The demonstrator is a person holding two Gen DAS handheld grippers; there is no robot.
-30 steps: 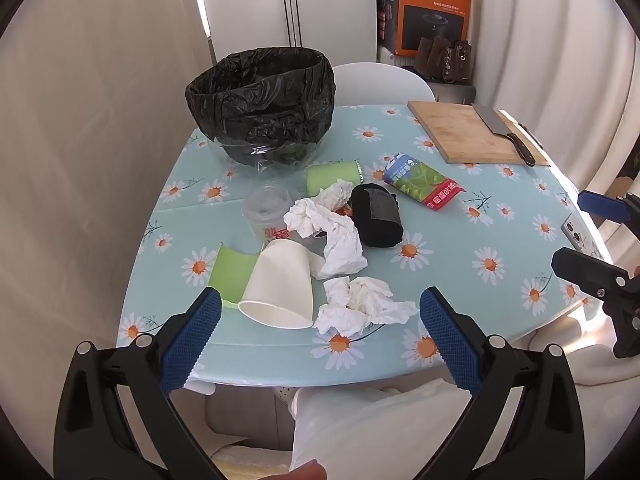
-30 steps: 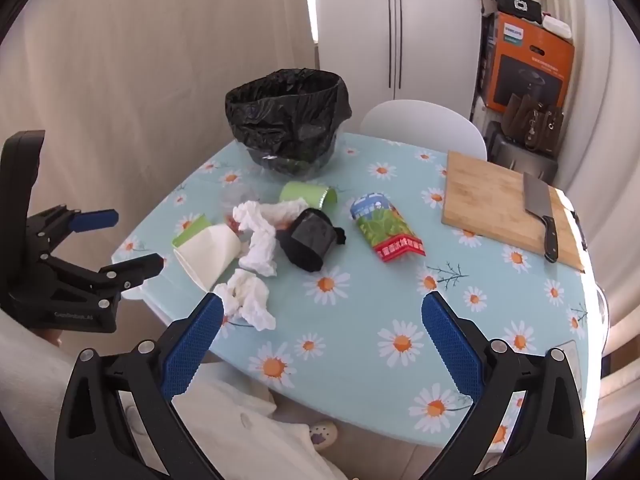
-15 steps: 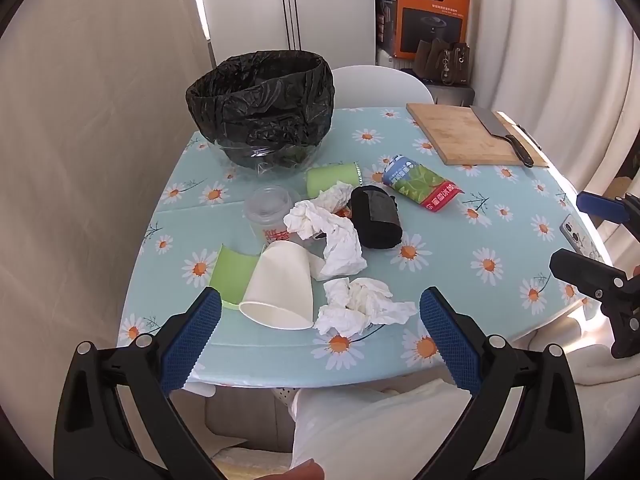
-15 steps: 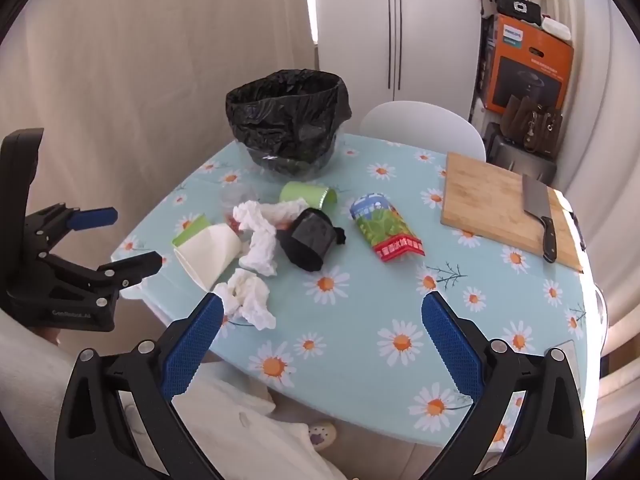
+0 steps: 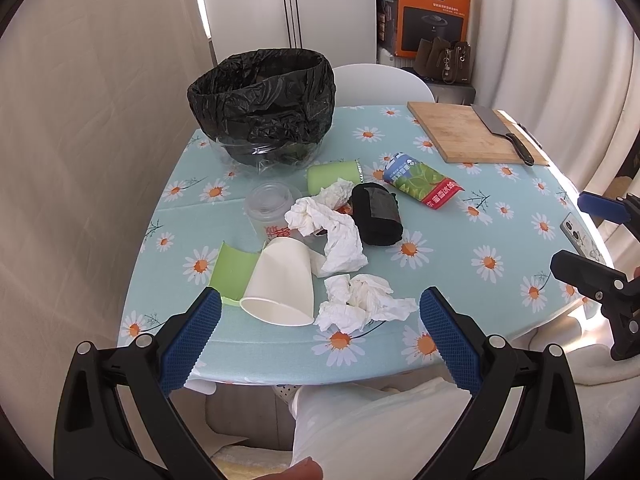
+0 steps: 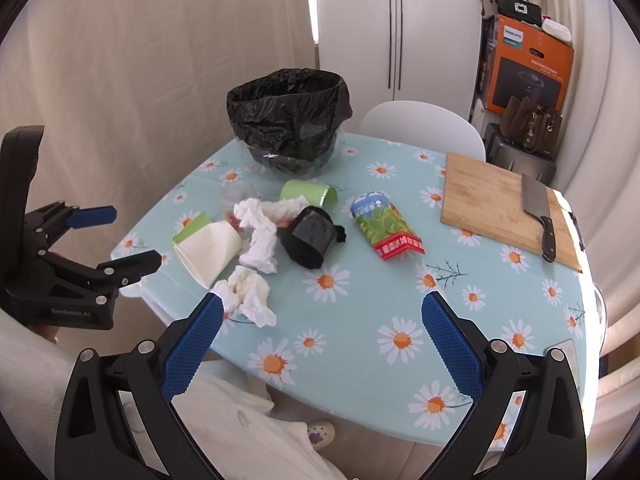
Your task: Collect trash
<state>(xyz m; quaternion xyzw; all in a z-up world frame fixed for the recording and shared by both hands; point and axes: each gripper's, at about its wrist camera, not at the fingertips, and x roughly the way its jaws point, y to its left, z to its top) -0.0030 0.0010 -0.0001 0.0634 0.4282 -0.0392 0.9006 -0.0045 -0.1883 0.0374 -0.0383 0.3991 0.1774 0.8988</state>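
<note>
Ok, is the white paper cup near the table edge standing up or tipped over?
Tipped over. The white paper cup lies on its side on the table, open mouth facing the near edge, partly over a green sleeve.

I see a glossy black plastic bin bag (image 5: 264,100), crumpled white paper tissues (image 5: 362,300) and a matt paper cup (image 5: 282,280). The cutting board (image 6: 500,208) looks like smooth wood, the cleaver (image 6: 536,200) dull metal. My gripper pads (image 5: 192,336) are rough blue rubber.

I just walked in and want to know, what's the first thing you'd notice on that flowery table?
The heap of rubbish at the table's near left: crumpled white tissues, a tipped-over white paper cup and a green snack packet. Behind it stands a bin lined with a black bag, and at the far right a cleaver lies on a wooden cutting board. Both grippers, left and right, hang open before the table, holding nothing.
</note>
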